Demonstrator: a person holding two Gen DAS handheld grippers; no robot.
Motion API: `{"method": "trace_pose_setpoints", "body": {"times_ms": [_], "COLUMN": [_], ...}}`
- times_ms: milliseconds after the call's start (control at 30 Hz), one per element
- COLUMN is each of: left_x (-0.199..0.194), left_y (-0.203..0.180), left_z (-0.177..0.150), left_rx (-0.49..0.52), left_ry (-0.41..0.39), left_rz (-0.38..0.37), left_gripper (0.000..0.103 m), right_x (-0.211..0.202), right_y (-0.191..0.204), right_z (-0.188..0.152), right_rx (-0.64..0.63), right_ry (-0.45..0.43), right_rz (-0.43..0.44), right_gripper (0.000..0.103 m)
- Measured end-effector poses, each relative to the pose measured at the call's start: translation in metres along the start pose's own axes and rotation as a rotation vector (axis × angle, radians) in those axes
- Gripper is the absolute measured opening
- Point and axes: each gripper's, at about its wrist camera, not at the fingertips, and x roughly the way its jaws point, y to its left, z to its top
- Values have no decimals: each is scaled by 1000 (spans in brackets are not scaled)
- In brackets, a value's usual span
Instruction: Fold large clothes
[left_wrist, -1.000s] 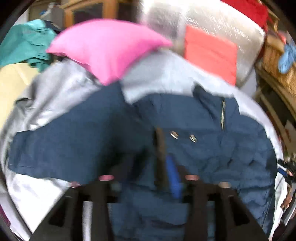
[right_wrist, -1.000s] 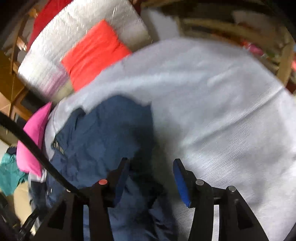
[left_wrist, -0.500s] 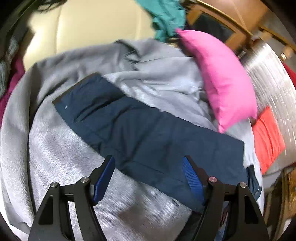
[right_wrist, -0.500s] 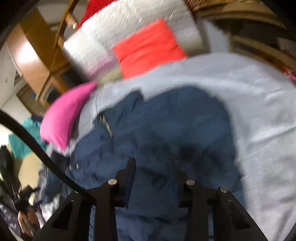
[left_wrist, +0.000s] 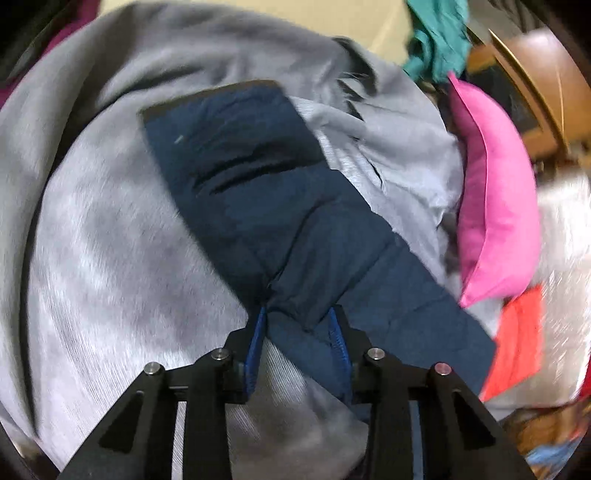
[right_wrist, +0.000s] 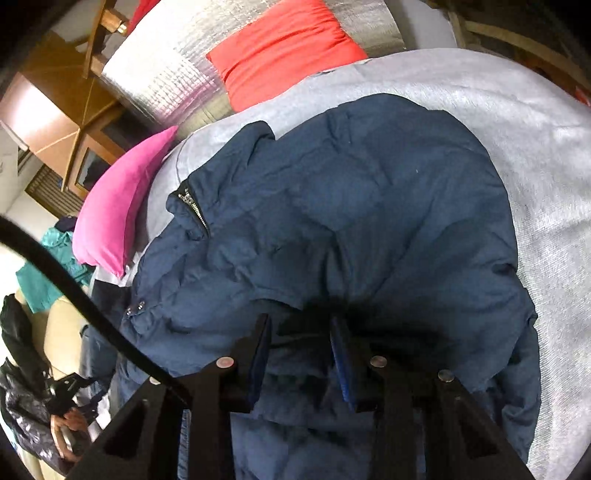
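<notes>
**Navy jacket pinched at sleeve and body by both grippers**

Navy quilted fabric filled the space between the fingers of the left gripper, whose blue pads were drawn in and clamped on a bunched fold of the jacket sleeve. From that pinch the sleeve ran away from the camera in a long flat band, its cuff end lying on the grey blanket that covered the bed. Beside the sleeve's far edge lay a pink pillow, with a red cushion just below it and a teal garment beyond.

The right gripper pressed down into the body of the navy jacket, its fingers narrowly apart with puffed fabric bulging between them; they appeared closed on a fold of it. The jacket lay spread across the grey blanket, collar and zipper turned toward the pink pillow. Behind it stood the red cushion against a silvery quilted pad, and a black cable crossed the near left of the view.
</notes>
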Motion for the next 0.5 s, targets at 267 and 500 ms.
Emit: {"method": "trace_pose_setpoints", "body": {"times_ms": [267,500], "left_x": [-4,2], "left_y": [9,7], "left_z": [-1,12], "left_rx": [-66,-18], "left_ry": [-4,-69], "left_rz": [8,4], "left_gripper": [56,59], "right_x": [4,4], "right_y": [2,1], "right_z": [1,1], "right_rx": [1,7], "right_ry": [-10,-12], "right_rz": [3,8], "right_gripper": [38,38]}}
